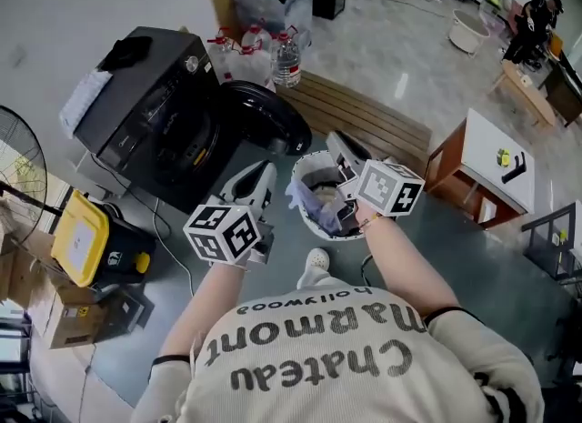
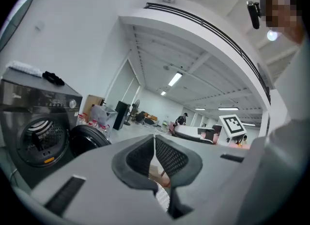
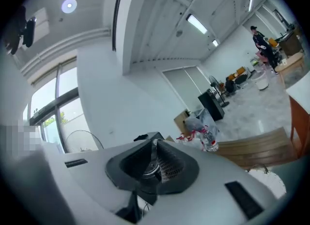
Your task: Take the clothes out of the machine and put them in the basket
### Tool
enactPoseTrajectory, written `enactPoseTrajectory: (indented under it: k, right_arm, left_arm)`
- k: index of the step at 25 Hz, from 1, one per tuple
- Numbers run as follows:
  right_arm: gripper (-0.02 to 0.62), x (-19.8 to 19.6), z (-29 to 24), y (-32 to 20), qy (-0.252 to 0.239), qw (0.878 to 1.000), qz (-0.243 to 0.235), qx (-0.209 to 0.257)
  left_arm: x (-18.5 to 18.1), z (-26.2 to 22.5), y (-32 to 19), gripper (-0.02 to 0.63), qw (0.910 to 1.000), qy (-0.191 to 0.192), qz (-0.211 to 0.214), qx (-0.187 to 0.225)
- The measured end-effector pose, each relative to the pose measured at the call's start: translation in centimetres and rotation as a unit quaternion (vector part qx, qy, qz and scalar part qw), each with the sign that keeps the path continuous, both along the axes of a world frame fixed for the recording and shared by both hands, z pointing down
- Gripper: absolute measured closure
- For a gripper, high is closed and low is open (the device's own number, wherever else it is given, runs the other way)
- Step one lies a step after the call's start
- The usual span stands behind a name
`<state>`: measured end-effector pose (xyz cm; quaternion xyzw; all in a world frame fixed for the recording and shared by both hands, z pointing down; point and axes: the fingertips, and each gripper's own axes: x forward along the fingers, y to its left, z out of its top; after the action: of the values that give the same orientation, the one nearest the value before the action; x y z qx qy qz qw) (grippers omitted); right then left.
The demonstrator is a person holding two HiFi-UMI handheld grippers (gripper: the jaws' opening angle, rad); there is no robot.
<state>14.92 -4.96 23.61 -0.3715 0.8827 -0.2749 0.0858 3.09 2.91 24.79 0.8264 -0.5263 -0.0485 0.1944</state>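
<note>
The black washing machine (image 1: 150, 112) stands at the upper left with its round door (image 1: 268, 114) swung open; it also shows in the left gripper view (image 2: 36, 132). A white round basket (image 1: 307, 221) with pale clothes (image 1: 318, 198) in it sits on the floor in front of the person. Both grippers are held up above the basket. My left gripper (image 1: 262, 178) (image 2: 154, 137) is shut with nothing between its jaws. My right gripper (image 1: 340, 146) (image 3: 156, 142) is also shut and empty, pointing level over the basket's far rim.
Water bottles (image 1: 273, 53) and a clear bag stand beyond the machine. A wooden slatted platform (image 1: 373, 121) lies behind the basket. A yellow container (image 1: 77, 235) and a fan (image 1: 18, 171) are at the left, a white-topped table (image 1: 496, 162) at the right.
</note>
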Motion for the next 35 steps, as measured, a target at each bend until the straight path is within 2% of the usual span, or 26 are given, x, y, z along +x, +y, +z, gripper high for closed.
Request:
enactPoseTrajectory:
  k: [5,10,13,18,25,35]
  right_arm:
    - [0.543,-1.9,-6.6,3.9,-0.017,0.997,-0.015,0.076]
    - [0.543,-2.5,-10.2,7.5,0.01,0.988,-0.032,0.148]
    - [0.543,-3.6,-11.2,8.4,0.025,0.983,-0.049,0.174]
    - [0.543,-5.5,-11.1,8.2,0.04,0.98,-0.083,0.177]
    - [0.543,-5.5,-9.9,6.6,0.071,0.977,-0.117,0.164]
    - [0.543,-5.4,-8.9,5.4,0.084,0.974,-0.133,0.162]
  left_arm:
    - [-0.9,-4.5,3.1,0.592,0.998,-0.023,-0.016,0.057]
    - [-1.8,-8.3,6.6,0.592,0.9904,-0.051,-0.05,0.118]
    - [-2.8,-9.0,7.8,0.592,0.9879,-0.058,-0.07,0.126]
    - [-4.8,-9.2,8.3,0.592,0.985,-0.051,-0.117,0.116]
    - [-6.0,-9.0,7.9,0.592,0.9791,-0.022,-0.174,0.103]
    - [-6.0,-7.9,6.9,0.592,0.9784,-0.019,-0.188,0.084]
